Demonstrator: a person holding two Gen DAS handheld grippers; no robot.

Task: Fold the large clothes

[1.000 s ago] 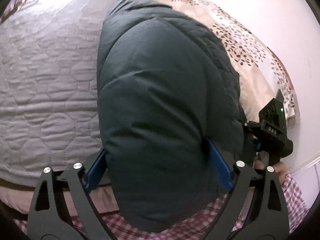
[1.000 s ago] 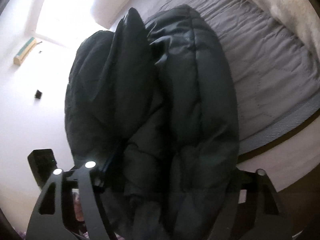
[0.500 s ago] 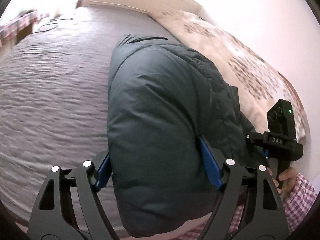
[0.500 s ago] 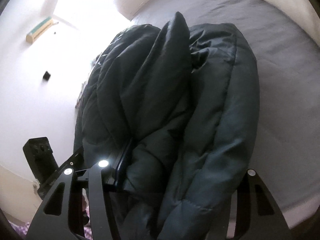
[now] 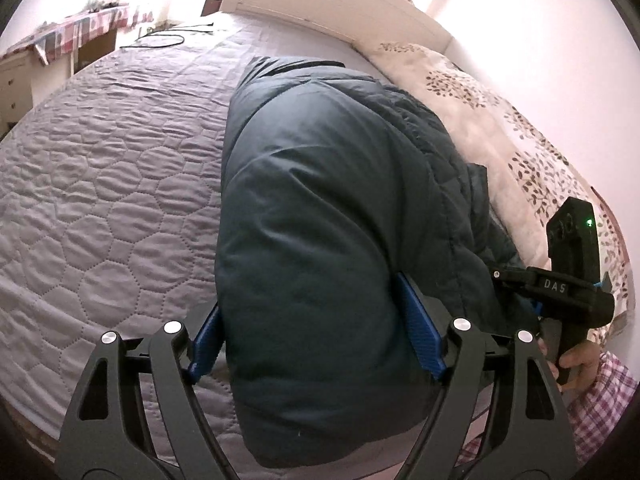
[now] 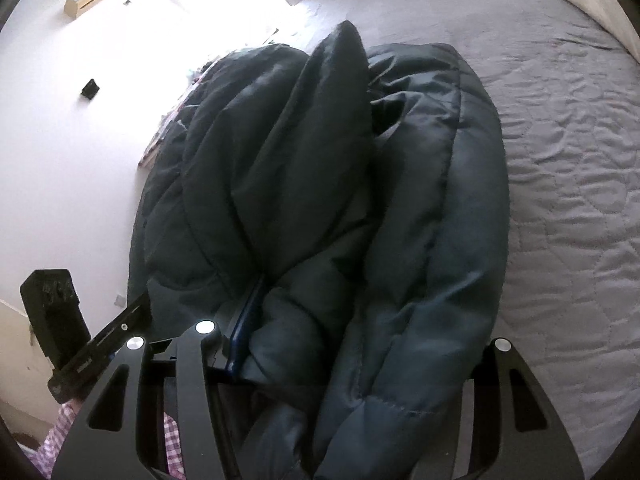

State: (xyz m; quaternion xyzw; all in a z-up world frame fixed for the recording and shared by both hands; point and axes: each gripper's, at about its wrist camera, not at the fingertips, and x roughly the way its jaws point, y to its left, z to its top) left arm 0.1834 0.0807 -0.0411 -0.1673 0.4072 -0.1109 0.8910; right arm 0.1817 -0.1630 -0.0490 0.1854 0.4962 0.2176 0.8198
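A dark teal puffer jacket point(image 5: 316, 208) is bunched into a thick folded bundle over the grey quilted bed point(image 5: 104, 184). My left gripper point(image 5: 316, 332) is shut on the near end of the bundle, its blue fingers point(image 5: 420, 332) pressing both sides. My right gripper point(image 6: 352, 344) is shut on the same jacket point(image 6: 320, 184), whose folds spill over and hide the right finger. Each gripper shows in the other's view, the right gripper body point(image 5: 568, 276) at right and the left gripper body point(image 6: 60, 332) at lower left.
A floral duvet point(image 5: 500, 128) lies along the wall on the right of the bed. The headboard point(image 5: 320, 4) is at the far end. A desk with a checked cloth point(image 5: 80, 32) stands far left. The bed's near edge point(image 5: 36, 420) is below my left gripper.
Both grippers have lifted and tilted with the jacket held between them, so more of the bed and headboard is in view. The hold on the jacket has not changed.
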